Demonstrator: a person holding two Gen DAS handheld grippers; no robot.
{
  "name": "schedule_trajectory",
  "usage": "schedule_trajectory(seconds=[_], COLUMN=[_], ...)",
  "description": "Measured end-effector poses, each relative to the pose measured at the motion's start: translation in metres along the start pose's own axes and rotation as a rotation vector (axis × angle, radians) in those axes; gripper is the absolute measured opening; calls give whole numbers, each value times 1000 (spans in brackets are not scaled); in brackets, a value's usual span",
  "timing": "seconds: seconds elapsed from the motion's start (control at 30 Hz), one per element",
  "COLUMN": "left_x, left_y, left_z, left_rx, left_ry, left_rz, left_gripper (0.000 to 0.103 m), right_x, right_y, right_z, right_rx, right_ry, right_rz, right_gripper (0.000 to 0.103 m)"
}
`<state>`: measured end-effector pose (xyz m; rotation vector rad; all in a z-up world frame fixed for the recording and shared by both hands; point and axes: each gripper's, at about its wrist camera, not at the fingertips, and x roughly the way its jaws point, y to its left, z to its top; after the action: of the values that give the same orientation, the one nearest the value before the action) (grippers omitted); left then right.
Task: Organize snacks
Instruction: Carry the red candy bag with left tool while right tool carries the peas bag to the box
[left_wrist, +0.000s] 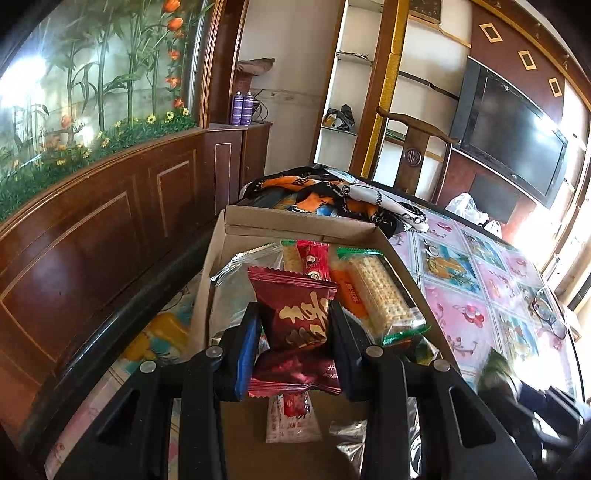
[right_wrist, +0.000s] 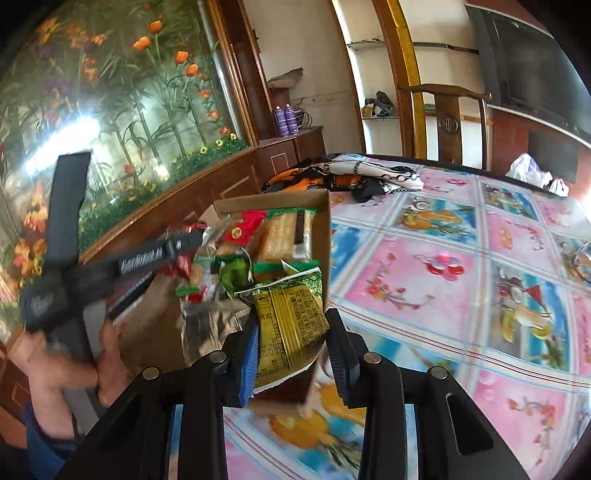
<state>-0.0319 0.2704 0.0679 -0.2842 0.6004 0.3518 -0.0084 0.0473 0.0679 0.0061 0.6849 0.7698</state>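
A cardboard box (left_wrist: 295, 221) on the table holds several snack packs, among them a cracker pack with green ends (left_wrist: 380, 291). My left gripper (left_wrist: 293, 325) is shut on a dark red snack packet (left_wrist: 299, 321) with gold lettering, held just above the box. My right gripper (right_wrist: 291, 347) is shut on a yellow-green snack packet (right_wrist: 291, 321) at the near right edge of the same box (right_wrist: 321, 206). The left gripper also shows in the right wrist view (right_wrist: 184, 245), reaching over the box from the left.
The table has a pink and blue patterned cover (right_wrist: 461, 277). A black-orange cloth (left_wrist: 332, 192) lies behind the box. Glasses (left_wrist: 550, 314) lie at the right. A wooden chair (right_wrist: 447, 122) stands at the far edge. A wood-panelled wall (left_wrist: 92, 236) runs along the left.
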Motion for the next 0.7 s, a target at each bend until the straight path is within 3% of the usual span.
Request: schedule_trajectory(seconds=[0.4, 0.7], left_x=[-8, -6], left_y=[5, -6], left_z=[-19, -26], left_rx=[53, 110], left_ry=[8, 14], left_rz=[23, 55], left_gripper=[35, 35], right_x=[60, 81], right_y=[17, 21], right_z=[32, 30], right_rx=[91, 100], right_ry=[35, 65], right_rz=[61, 94], right_gripper=[37, 37])
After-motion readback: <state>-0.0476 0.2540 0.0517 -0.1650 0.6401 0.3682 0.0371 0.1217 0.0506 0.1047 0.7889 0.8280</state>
